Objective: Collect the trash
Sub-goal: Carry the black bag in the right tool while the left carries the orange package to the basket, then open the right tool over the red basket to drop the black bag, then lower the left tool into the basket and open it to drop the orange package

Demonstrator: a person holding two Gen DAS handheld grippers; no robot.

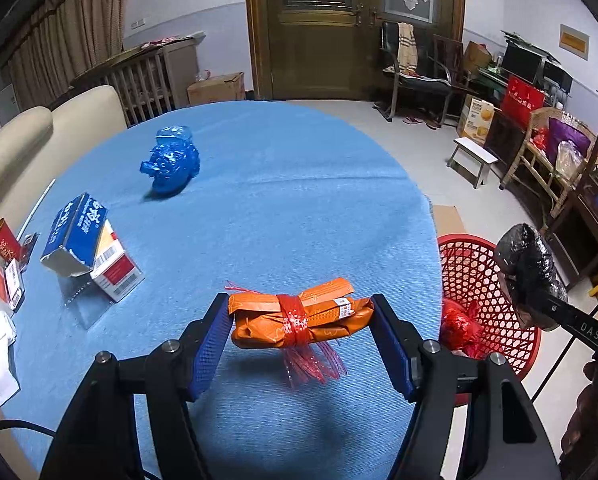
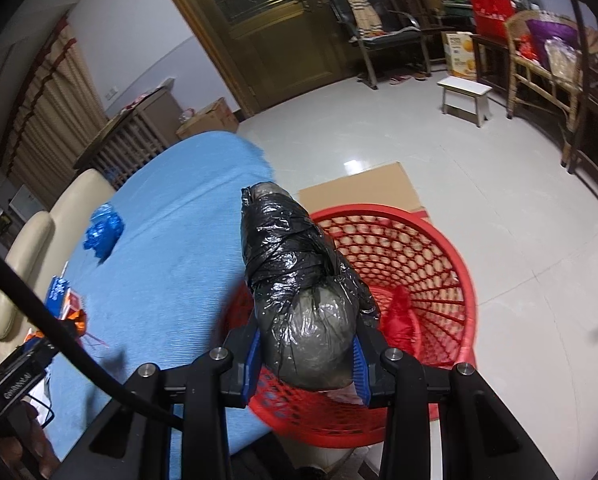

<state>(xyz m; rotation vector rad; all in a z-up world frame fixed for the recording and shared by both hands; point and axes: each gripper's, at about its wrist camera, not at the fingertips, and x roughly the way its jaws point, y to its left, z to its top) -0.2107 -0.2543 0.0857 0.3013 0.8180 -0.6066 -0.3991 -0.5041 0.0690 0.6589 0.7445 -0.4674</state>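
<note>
My left gripper (image 1: 301, 316) is shut on an orange packet (image 1: 259, 320) tied with red plastic strip, held endwise between the blue pads just above the blue tablecloth (image 1: 299, 200). Its shadow lies on the cloth below. My right gripper (image 2: 307, 348) is shut on a long bundle wrapped in black plastic (image 2: 287, 248), also seen at the right of the left wrist view (image 1: 531, 264). The bundle hangs over the near rim of a red mesh basket (image 2: 419, 248) on the floor beside the table. A red bag (image 2: 399, 316) lies inside the basket.
A crumpled blue plastic bag (image 1: 173, 164) lies far left on the table. A blue carton (image 1: 79, 236) leans on a red-and-white box (image 1: 117, 272), with more small boxes and white paper at the left edge. Flat cardboard (image 2: 363, 188) lies behind the basket. A small stool (image 2: 465, 98) stands farther off.
</note>
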